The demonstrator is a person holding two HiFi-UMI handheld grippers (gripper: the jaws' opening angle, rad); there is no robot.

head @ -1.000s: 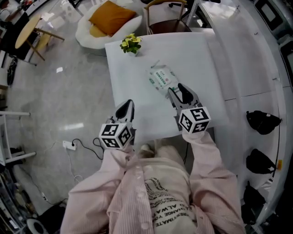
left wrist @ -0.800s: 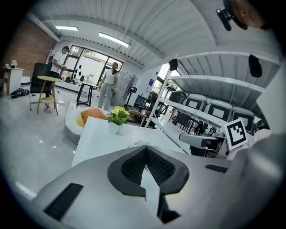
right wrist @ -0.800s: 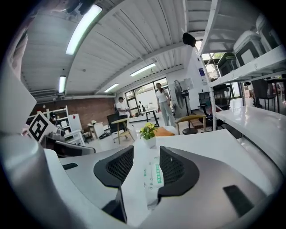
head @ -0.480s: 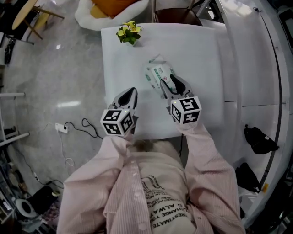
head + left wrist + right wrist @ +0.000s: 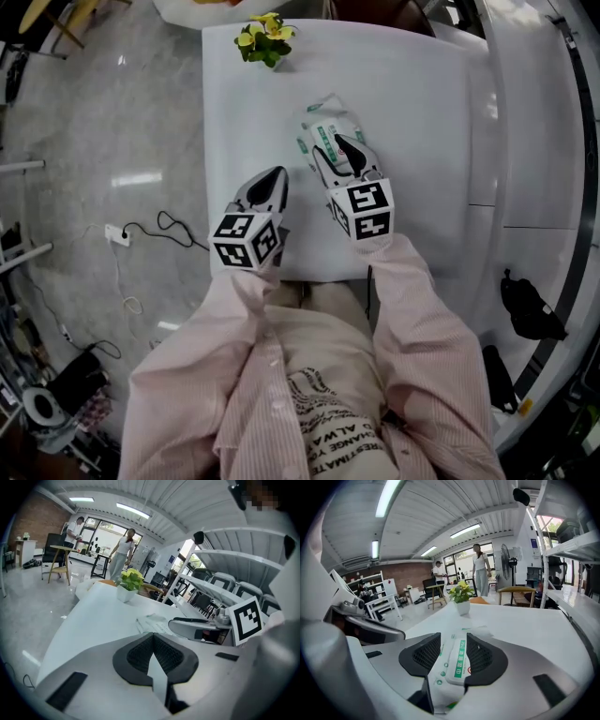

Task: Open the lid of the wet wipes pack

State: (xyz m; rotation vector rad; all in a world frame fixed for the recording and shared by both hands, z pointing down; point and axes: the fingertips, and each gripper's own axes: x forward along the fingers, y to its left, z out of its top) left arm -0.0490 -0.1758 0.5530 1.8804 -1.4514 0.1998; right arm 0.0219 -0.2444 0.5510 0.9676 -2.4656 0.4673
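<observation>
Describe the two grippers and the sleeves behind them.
The left gripper and the right gripper both have smooth light-grey shells that taper toward the jaws, which are lined with black textured pads. Each carries a white cube printed with black square markers: the left cube and the right cube. The person wears a pale pink, finely striped, long-sleeved shirt.

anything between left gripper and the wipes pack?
Nothing: head view shows only bare table between the left gripper and the wipes pack.

The right tool (image 5: pixel 337 150) hangs over the wet wipes pack (image 5: pixel 322 119), left tool (image 5: pixel 273 178) just beside.
</observation>
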